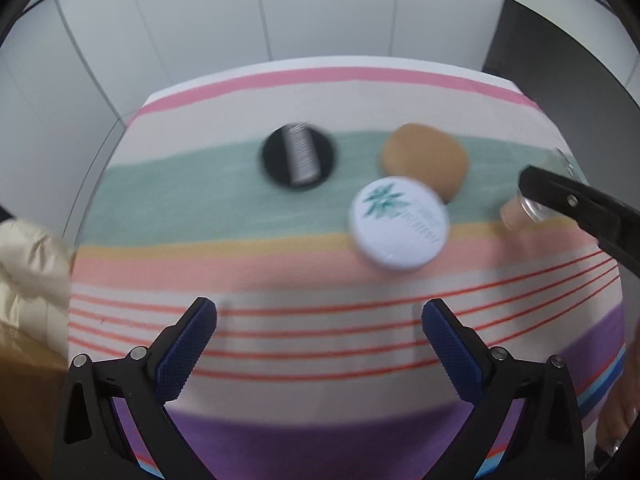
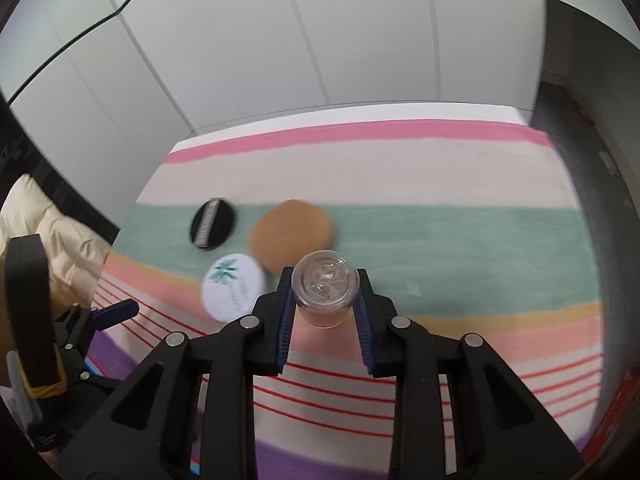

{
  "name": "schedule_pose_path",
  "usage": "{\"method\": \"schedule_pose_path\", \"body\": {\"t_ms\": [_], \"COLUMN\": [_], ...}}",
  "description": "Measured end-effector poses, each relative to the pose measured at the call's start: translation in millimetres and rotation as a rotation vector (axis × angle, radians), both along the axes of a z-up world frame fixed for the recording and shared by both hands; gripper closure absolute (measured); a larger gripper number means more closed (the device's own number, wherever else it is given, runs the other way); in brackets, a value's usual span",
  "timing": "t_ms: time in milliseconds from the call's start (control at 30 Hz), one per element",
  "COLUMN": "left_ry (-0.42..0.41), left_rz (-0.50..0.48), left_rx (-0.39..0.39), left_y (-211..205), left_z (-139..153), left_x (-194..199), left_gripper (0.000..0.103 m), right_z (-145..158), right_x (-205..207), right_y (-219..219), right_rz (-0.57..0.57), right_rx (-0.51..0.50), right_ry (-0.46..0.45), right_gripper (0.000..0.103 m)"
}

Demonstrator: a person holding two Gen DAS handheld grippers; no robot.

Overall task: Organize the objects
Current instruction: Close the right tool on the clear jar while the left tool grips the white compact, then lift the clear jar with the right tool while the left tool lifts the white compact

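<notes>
The striped cloth (image 2: 440,184) covers the table right up to the white panelled wall (image 2: 280,40) at the back, and its far edge runs just short of that wall; to my right the green band lies bare, with room to move, while on my left the cloth ends beside a cream padded jacket (image 2: 60,240). My right gripper (image 2: 325,292) is clamped on a small clear jar (image 2: 325,284), one blue pad on each side of it; the jar stands upright, its clear lid facing up and its long axis vertical, and something pale peach shows through the glass low down, though I cannot tell what it is. It sits over the peach and yellow stripes, just in front of a round tan puff (image 2: 290,236). A white round tin (image 1: 398,222) with a teal palm print on its lid lies flat, its far edge overlapping the tan puff. A black round puff (image 1: 298,156) with a silver-grey band across it lies apart from both on the green stripe, the band running away from me. My left gripper (image 1: 320,344) hangs over the thin red lines with its fingers wide apart and nothing between them.
</notes>
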State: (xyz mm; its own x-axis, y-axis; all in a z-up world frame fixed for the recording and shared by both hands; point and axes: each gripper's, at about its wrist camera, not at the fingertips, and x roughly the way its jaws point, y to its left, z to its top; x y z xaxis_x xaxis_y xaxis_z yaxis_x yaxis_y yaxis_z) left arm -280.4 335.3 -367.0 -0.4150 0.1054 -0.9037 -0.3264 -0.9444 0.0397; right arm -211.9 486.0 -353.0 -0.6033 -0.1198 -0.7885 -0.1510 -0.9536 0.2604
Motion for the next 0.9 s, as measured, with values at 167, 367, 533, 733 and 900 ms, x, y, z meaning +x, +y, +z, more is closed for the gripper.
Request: {"method": "schedule_pose_path", "body": {"t_ms": [167,367,533,733,900], "left_ry": [0.054,0.03,0.067,0.091,0.108], "left_rz": [-0.009,0.068,0.06,0.08,0.108], "left_rx": [0.002,0.038,0.014,0.004,0.024], "left_y": [40,50,33,7,-10], "left_z": [0,3,18,52,91], "left_x": [-13,-27,-20,-16,-16], "left_gripper": [0.01,0.045,0.045,0.045,0.045], "right_z": [5,7,14,32,65], "right_x": [9,14,17,16,18], "right_y": [18,25,18,8,-1], "right_rz": [-0.048,-0.075,-0.059,-0.065,-0.074], "right_rx": [0.061,0.085,0.131,0.153,0.194], "right_ry": [-0.036,-0.076,-0.098,-0.103,-0.091], "right_gripper": [0.074,0.074,0.074,0.074,0.074]}}
